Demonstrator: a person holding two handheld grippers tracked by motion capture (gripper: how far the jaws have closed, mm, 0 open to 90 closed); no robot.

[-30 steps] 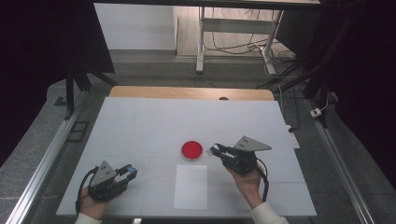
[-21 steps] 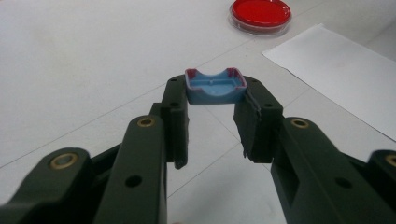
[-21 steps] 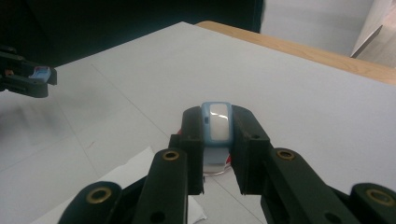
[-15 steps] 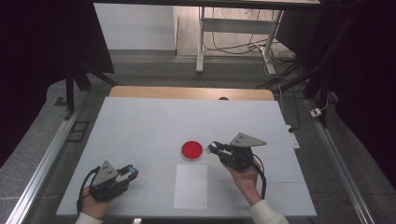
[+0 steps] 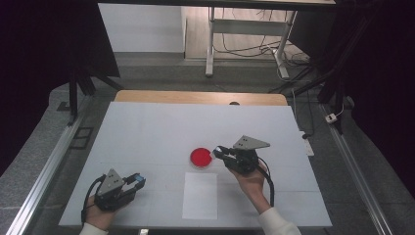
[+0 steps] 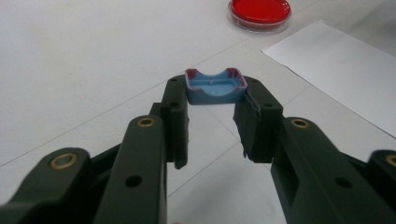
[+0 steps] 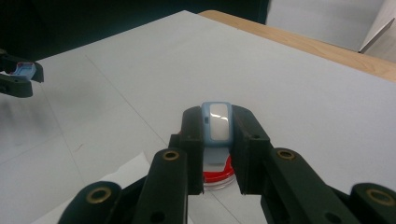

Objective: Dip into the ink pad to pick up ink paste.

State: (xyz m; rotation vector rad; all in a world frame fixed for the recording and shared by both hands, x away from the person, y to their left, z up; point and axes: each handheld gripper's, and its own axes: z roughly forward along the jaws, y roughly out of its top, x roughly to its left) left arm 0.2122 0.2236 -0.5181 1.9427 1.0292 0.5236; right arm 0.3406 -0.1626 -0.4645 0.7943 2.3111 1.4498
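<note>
1. The white table top [image 5: 147,132] carries little: a rectangular white sheet of paper [image 5: 200,195] near the person's edge and, just beyond it, a round clear dish with a red inside [image 5: 201,157].
2. The right gripper [image 5: 218,152] hangs right beside that dish, its tips over the dish's right rim. Its jaws are clamped on a small pale-blue plastic piece with a white window [image 7: 218,122], held upright above the dish [image 7: 215,176].
3. The left gripper [image 5: 139,180] rests low at the near left corner, well apart from the dish. It is closed on a small blue plastic cap with red-edged corners [image 6: 215,87], pinched at the very tips.
4. My reading: both pieces are picked up and held. Still left is lowering the pale-blue piece at the dish, and whatever is meant for the cap; nothing has been laid on the paper yet.
</note>
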